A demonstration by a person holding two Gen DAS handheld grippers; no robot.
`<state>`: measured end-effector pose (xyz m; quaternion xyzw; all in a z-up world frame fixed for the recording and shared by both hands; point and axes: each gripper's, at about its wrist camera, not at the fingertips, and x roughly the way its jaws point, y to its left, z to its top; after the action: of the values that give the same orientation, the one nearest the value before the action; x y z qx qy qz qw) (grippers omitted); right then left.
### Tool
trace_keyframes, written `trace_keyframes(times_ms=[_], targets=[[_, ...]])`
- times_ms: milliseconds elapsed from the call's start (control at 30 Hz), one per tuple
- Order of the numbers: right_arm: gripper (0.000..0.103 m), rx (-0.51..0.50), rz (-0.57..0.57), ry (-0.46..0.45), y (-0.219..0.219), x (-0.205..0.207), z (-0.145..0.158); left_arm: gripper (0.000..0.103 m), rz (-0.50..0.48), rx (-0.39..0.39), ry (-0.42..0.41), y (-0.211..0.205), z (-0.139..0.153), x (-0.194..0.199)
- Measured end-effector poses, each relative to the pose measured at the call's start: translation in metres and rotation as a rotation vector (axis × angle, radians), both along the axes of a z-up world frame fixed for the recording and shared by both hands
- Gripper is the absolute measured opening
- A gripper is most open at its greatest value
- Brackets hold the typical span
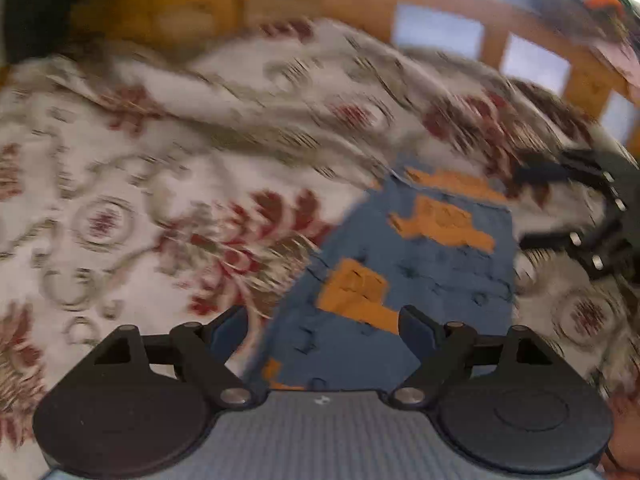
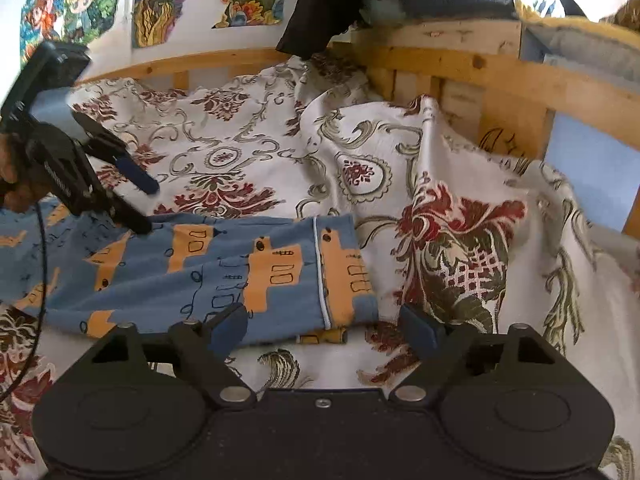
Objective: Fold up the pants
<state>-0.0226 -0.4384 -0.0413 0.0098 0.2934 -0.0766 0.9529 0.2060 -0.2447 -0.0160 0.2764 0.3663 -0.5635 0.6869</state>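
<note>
Jaws: both grippers spread wide, nothing held
Left gripper (image 1: 322, 330): hanging over the pants, its view pretty blurry
Right gripper (image 2: 324, 326): just off the cuff end, not touching
Pants (image 2: 224, 276): blue with orange blocks, lying flat across the flowery bedspread (image 2: 248, 140)
Behind: wooden bed frame (image 2: 496, 68), cartoon posters (image 2: 168, 0) on the wall

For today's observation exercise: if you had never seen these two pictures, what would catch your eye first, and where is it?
First, the blue pants with orange shapes, lying flat across the floral bedspread, cuffs nearest the right gripper, whose jaws stand open. Next, the left gripper, jaws open, above the pants at far left. Behind, bright cartoon posters hang on the wall above the wooden bed frame.
</note>
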Motion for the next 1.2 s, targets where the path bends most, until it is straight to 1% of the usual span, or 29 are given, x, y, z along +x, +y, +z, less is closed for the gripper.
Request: trace_keyframes(times_ms=[67,167,267,333,367,400,433,467,533,567,600,633,667,733,800,867,900,967,1000,1033,1067,1100,1133,1200], targets=[[0.084,0.044,0.019,-0.003,-0.005,0.004,0.001,0.087,-0.028,0.051,0.025,-0.008,-0.006,0.001],[0.083,0.084,0.02,-0.007,-0.01,0.009,0.003,0.087,-0.076,0.116,0.034,-0.012,-0.01,-0.001],[0.076,0.119,-0.008,0.003,-0.017,0.015,0.005,0.084,-0.101,0.179,0.029,-0.012,-0.012,0.001],[0.069,0.14,-0.039,0.018,-0.022,0.019,0.005,0.08,-0.087,0.211,0.022,-0.009,-0.016,0.006],[0.061,0.147,-0.057,0.027,-0.024,0.02,0.005,0.075,-0.075,0.226,0.021,-0.007,-0.015,0.009],[0.052,0.153,-0.073,0.034,-0.026,0.021,0.005,0.068,-0.062,0.239,0.023,-0.007,-0.017,0.012],[0.048,0.158,-0.087,0.038,-0.029,0.022,0.004,0.064,-0.048,0.253,0.027,-0.006,-0.019,0.015],[0.04,0.162,-0.098,0.04,-0.03,0.022,0.003,0.057,-0.036,0.262,0.044,-0.006,-0.021,0.018],[0.028,0.185,-0.096,0.039,-0.033,0.022,0.002,0.047,-0.021,0.253,0.049,-0.005,-0.022,0.019],[0.019,0.186,-0.098,0.038,-0.033,0.021,0.002,0.033,-0.027,0.253,0.044,-0.006,-0.021,0.018],[0.014,0.178,-0.094,0.033,-0.031,0.019,0.003,0.026,-0.032,0.253,0.028,-0.007,-0.02,0.014],[0.011,0.175,-0.091,0.029,-0.029,0.017,0.004,0.023,-0.033,0.255,0.007,-0.009,-0.018,0.012],[0.004,0.18,-0.093,0.021,-0.028,0.015,0.007,0.017,-0.033,0.258,-0.019,-0.01,-0.015,0.009],[0.004,0.198,-0.086,0.003,-0.025,0.01,0.011,0.01,-0.038,0.255,-0.069,-0.013,-0.007,0.005],[0.004,0.201,-0.089,0.012,-0.023,0.01,0.01,0.008,-0.029,0.255,-0.132,-0.017,-0.003,0.003],[0.005,0.193,-0.103,0.04,-0.024,0.013,0.004,0.009,-0.008,0.266,-0.158,-0.022,-0.004,0.006],[0.013,0.182,-0.125,0.049,-0.025,0.013,0.002,0.008,0.004,0.275,-0.174,-0.025,-0.007,0.007],[0.024,0.173,-0.156,0.051,-0.027,0.011,0.001,0.008,0.02,0.298,-0.243,-0.032,-0.013,0.005],[0.029,0.181,-0.157,0.046,-0.029,0.009,0.001,0.009,0.024,0.302,-0.259,-0.033,-0.014,0.004],[0.032,0.194,-0.157,0.043,-0.03,0.007,0.002,0.009,0.023,0.294,-0.247,-0.033,-0.013,0.005],[0.04,0.212,-0.154,0.041,-0.03,0.005,0.002,0.009,0.021,0.273,-0.218,-0.034,-0.01,0.006],[0.048,0.236,-0.149,0.043,-0.031,0.003,0.002,0.013,0.022,0.244,-0.18,-0.036,-0.006,0.007],[0.052,0.262,-0.15,0.045,-0.03,0.002,0.001,0.019,0.027,0.205,-0.135,-0.038,-0.001,0.01],[0.061,0.31,-0.159,0.053,-0.028,0.001,0.001,0.056,0.034,0.128,-0.05,-0.046,0.006,0.015]])
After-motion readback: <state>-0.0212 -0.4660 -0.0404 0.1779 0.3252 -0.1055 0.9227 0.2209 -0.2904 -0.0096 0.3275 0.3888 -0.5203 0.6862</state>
